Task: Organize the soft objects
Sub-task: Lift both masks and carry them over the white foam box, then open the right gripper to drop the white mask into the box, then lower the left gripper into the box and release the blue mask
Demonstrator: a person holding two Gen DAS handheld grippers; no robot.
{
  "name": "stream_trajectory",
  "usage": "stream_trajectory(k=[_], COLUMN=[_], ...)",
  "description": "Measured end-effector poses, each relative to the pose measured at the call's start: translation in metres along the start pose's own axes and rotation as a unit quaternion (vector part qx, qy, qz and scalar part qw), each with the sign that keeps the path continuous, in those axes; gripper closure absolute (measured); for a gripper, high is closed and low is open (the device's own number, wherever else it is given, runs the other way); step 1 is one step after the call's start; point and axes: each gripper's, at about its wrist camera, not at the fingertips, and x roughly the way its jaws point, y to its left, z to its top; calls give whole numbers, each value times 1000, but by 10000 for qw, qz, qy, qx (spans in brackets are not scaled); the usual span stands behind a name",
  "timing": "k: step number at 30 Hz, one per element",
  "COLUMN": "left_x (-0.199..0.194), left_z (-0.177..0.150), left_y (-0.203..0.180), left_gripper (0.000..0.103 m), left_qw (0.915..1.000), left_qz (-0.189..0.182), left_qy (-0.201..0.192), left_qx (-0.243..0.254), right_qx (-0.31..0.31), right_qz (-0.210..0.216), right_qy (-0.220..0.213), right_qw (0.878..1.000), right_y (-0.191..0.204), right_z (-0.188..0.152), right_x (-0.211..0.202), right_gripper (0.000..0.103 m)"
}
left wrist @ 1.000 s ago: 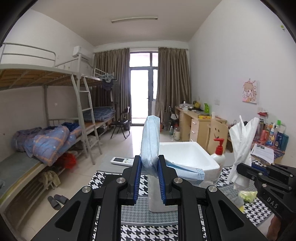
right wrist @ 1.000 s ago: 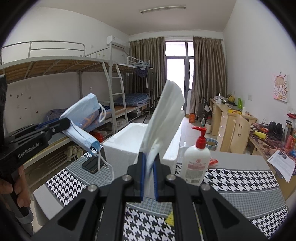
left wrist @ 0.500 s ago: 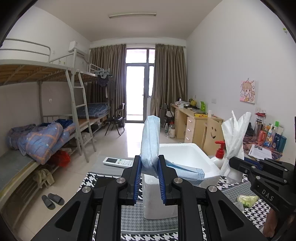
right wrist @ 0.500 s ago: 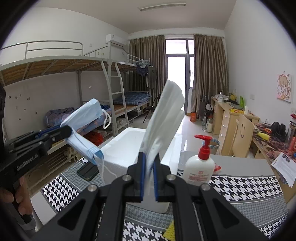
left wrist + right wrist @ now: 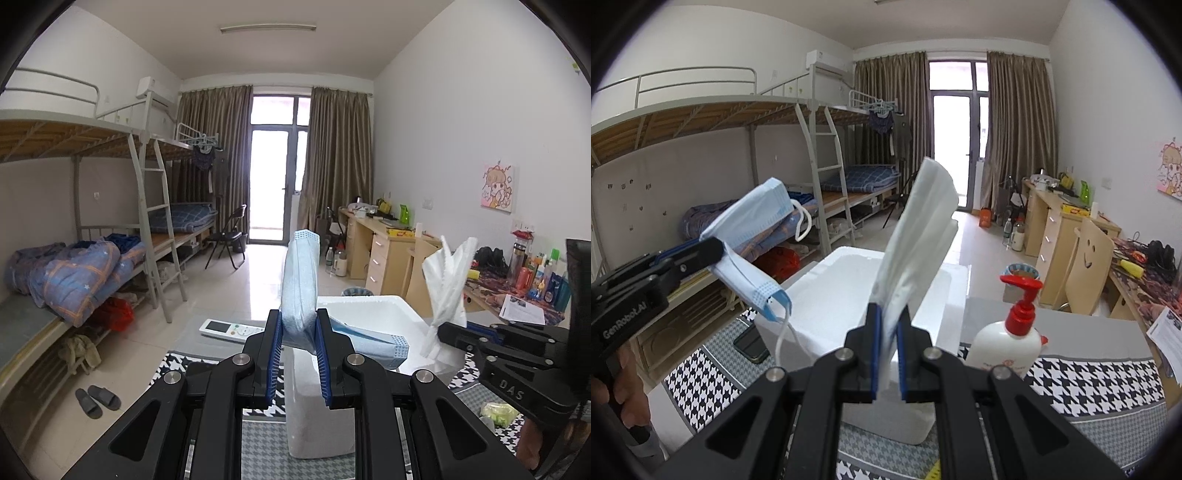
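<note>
Above the white foam box (image 5: 886,291), both soft items are held off the table, each in its own gripper. The left gripper (image 5: 298,354) has its jaws drawn narrow on a blue face mask (image 5: 300,280), clamped near the middle so that one half stands upright and the other droops toward the box; in the right wrist view an ear loop (image 5: 783,336) hangs free in front of the box's near corner. The right gripper (image 5: 886,354) is closed tight on a folded white tissue (image 5: 916,236), pinched at its lower edge, so the sheet fans upward and leans to the right. Gripping each item at a bunched section is probably what keeps the thin material from slipping. The carrying position over the open top suggests that the box is the intended collection point, with release as the step in hand. The box stands on a houndstooth tablecloth (image 5: 1100,380) and its visible interior appears empty, although the far inner floor is partly hidden by the tissue. Beside the box, on its right in the right wrist view, stands a white pump bottle (image 5: 1008,343) with a red dispenser head; a dark phone (image 5: 750,343) lies on the cloth at the box's left, and a white remote control (image 5: 231,329) lies beyond the box in the left wrist view. A trailing ear loop may catch on the box rim during release.
</note>
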Motion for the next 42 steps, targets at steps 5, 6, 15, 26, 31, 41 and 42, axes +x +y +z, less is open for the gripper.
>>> stream_trajectory(k=[5,6,15,26,31,41,42], left_x=[5,6,10,11,14,29,31], left_z=[1,2,4,9,12,18,18], left_y=[2,2,6,8,7,-1,-3], left_gripper=[84,84,84,84,84,84,84], left_qw=[10000,10000,10000,9999,9998,9992,9991], left_qz=[-41,-46,-62,-18,-44,-301,-325], left_qy=[-14,-10,11,32,69,239,259], left_qx=[-16,-35,-66,-125,-165,-101,-85], right_qx=[-54,-58,-166,-234,-254,-200,-204], right_qz=[-30,-18,-151,-109,-74,-152,-166], right_qy=[115,133,203,97,31,-251,-285], right_qw=[9999,9999,9995,9996,9996,9994,9992], right_y=[2,2,6,6,6,1,0], right_z=[1,2,5,6,7,5,4], right_x=[16,17,34,20,6,-26,-31], right_gripper=[92,92,92,18,18,18,18])
